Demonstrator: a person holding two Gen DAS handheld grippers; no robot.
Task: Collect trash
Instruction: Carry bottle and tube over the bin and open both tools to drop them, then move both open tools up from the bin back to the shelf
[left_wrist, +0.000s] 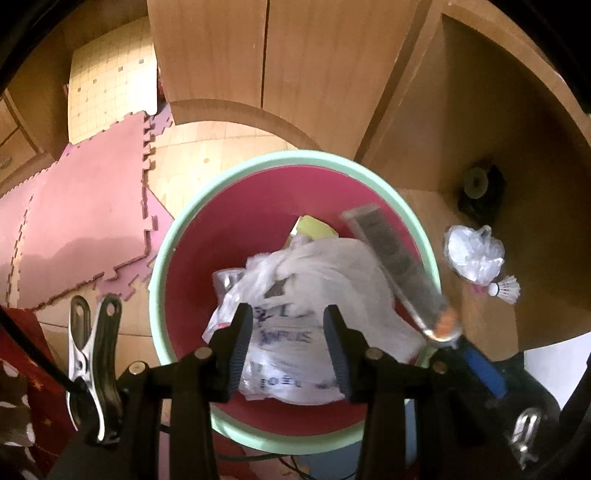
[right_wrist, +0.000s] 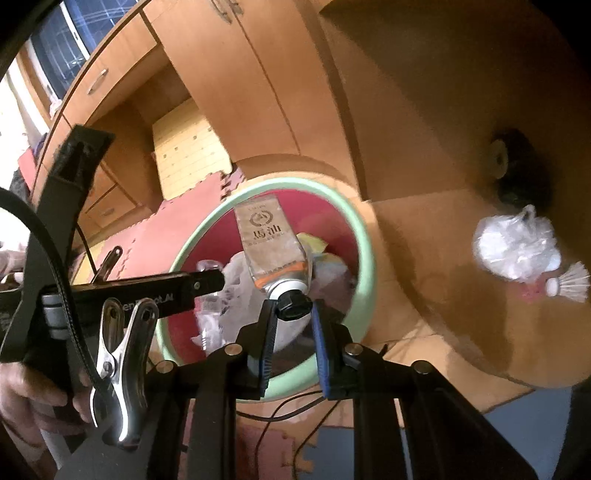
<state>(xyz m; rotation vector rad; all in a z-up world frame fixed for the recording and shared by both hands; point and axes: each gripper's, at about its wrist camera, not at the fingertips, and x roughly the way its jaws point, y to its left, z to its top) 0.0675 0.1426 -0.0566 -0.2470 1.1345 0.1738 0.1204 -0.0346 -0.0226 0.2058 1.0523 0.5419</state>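
While the left gripper (left_wrist: 288, 325) hung over the green-rimmed bin (left_wrist: 173, 236) at the middle of its frame, its fingers stood apart above the white plastic bag (left_wrist: 314, 266) lying inside, not pressing it. The right gripper (right_wrist: 293, 314) was clamped on the black cap of a tube (right_wrist: 271, 240) over the bin. Another crumpled bag (right_wrist: 517, 243) and a shuttlecock (right_wrist: 569, 280) lay at right.
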